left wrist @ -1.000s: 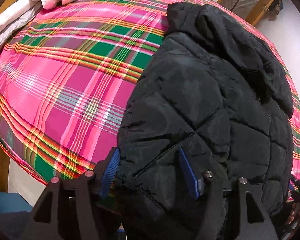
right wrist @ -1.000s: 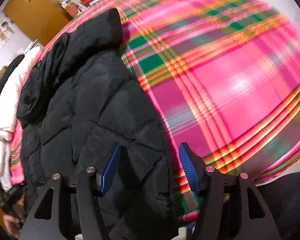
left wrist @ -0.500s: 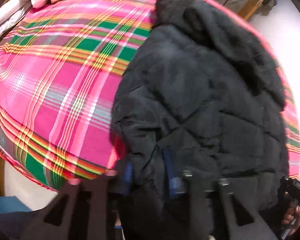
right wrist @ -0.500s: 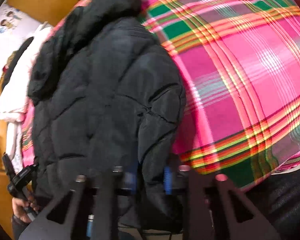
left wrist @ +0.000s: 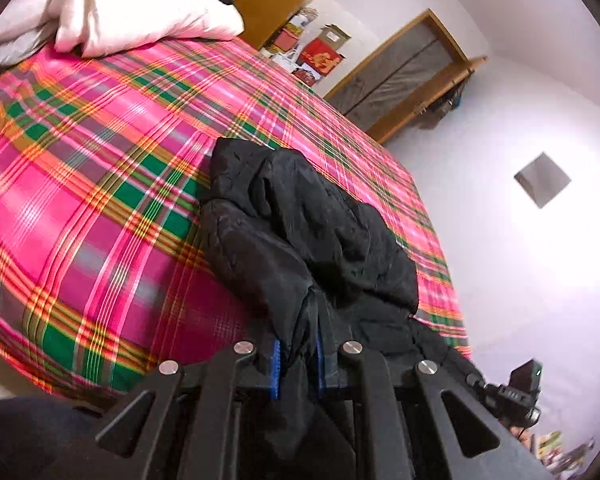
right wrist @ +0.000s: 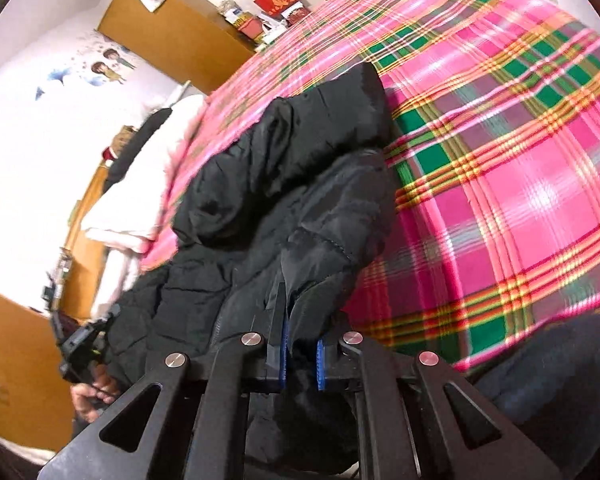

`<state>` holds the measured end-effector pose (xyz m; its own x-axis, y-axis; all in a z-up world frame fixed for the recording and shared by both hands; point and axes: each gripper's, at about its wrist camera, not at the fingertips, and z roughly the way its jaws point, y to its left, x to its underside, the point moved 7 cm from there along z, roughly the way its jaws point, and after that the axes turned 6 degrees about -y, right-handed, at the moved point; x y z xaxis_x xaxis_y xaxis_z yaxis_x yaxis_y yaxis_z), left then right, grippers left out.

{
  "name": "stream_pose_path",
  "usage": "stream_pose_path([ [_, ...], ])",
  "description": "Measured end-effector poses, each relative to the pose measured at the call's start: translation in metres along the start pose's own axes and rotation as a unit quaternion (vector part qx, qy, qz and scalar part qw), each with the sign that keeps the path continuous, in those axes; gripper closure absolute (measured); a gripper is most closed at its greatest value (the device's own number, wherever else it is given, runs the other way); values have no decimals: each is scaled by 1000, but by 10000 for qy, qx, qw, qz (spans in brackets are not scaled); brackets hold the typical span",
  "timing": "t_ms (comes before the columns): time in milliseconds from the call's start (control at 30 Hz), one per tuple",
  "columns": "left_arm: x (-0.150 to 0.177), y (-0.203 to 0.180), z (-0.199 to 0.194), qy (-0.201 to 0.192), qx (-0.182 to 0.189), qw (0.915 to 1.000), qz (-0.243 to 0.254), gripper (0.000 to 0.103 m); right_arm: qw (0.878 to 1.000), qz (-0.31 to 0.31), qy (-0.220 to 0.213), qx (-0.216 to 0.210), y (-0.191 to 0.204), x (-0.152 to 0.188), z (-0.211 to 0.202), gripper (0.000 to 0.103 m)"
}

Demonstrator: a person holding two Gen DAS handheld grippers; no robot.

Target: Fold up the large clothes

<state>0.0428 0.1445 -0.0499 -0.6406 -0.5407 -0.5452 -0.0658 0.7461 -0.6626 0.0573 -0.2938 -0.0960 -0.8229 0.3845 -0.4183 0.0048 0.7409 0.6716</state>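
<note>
A black quilted hooded jacket (left wrist: 300,232) lies on a bed with a pink plaid sheet (left wrist: 100,160), its near hem lifted off the sheet. My left gripper (left wrist: 298,360) has the hem's left corner between its blue pads, and its jaws are still closing on the fabric. In the right wrist view the same jacket (right wrist: 284,184) drapes up from the sheet (right wrist: 520,160). My right gripper (right wrist: 302,354) is shut on the hem's right corner. Each view shows the other gripper at its edge, the right gripper (left wrist: 516,392) and the left gripper (right wrist: 80,344) in a hand (right wrist: 92,392).
White bedding (left wrist: 140,4) is piled at the head of the bed. A wooden cabinet (right wrist: 172,36) and red boxes (left wrist: 320,52) stand beyond the far edge, beside a wood-framed door (left wrist: 400,76). Plaid sheet lies bare on both sides of the jacket.
Both grippers went from open around the jacket's hem to closed on it. Both then rose and tipped up, lifting the hem off the bed and bringing the room into view.
</note>
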Motion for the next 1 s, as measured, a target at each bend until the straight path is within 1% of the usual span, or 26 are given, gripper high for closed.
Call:
stream_pose_path([
  [133,-3,9,5,1,62,9998,-181,90,9995,174,-68,-258,9,-9,5,94],
  [167,1,7,1,-16,96,9998,-194,90,9992,200,-109,-333,11,-14,6,94],
  [233,-8,-2,0,-63,171,9997,-144,90,9984,240,-206,-466,17,-29,5,94],
  [333,-30,-16,4,-171,319,9993,-121,90,9967,283,-393,-647,25,-52,6,94],
  [367,-37,-21,5,-209,356,9991,-131,90,9957,307,-501,-709,29,-66,7,94],
  [533,-88,-33,28,-450,527,9968,-397,90,9912,563,-832,-868,38,-122,17,94],
  [633,-116,-33,51,-539,517,9951,-650,90,9902,674,-914,-810,42,-158,35,94],
  [767,-148,-27,94,-531,366,9947,-805,90,9917,770,-862,-556,42,-206,78,94],
  [900,-172,-11,147,-412,87,9949,-912,90,9929,987,-635,-195,25,-240,130,93],
  [1000,-180,7,190,-228,-164,9949,-964,89,9910,1288,-350,64,2,-253,174,92],
])
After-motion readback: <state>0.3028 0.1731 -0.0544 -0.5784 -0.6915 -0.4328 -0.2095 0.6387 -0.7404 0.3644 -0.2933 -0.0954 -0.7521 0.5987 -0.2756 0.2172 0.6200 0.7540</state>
